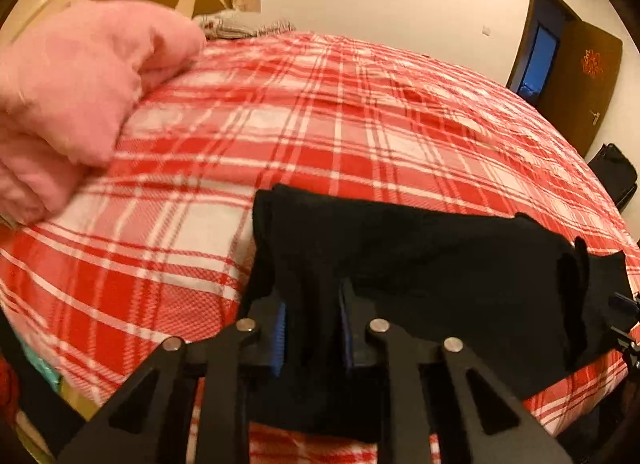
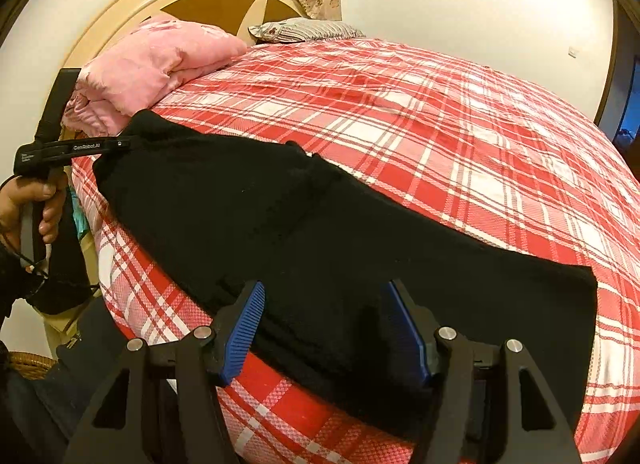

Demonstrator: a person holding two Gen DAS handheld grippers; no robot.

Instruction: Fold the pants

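Two hand-held grippers are seen at the pants [image 2: 280, 224], laid along the bed's [image 2: 460, 136] near edge. Cloth is pinched by the left [image 1: 312, 324]; the right [image 2: 324, 328] is spread wide above it.

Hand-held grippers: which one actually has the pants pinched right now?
The left hand-held gripper: its blue pads are closed on a bunch of the black pants. The right hand-held gripper stands wide open, straddling the fabric at the bed's edge.
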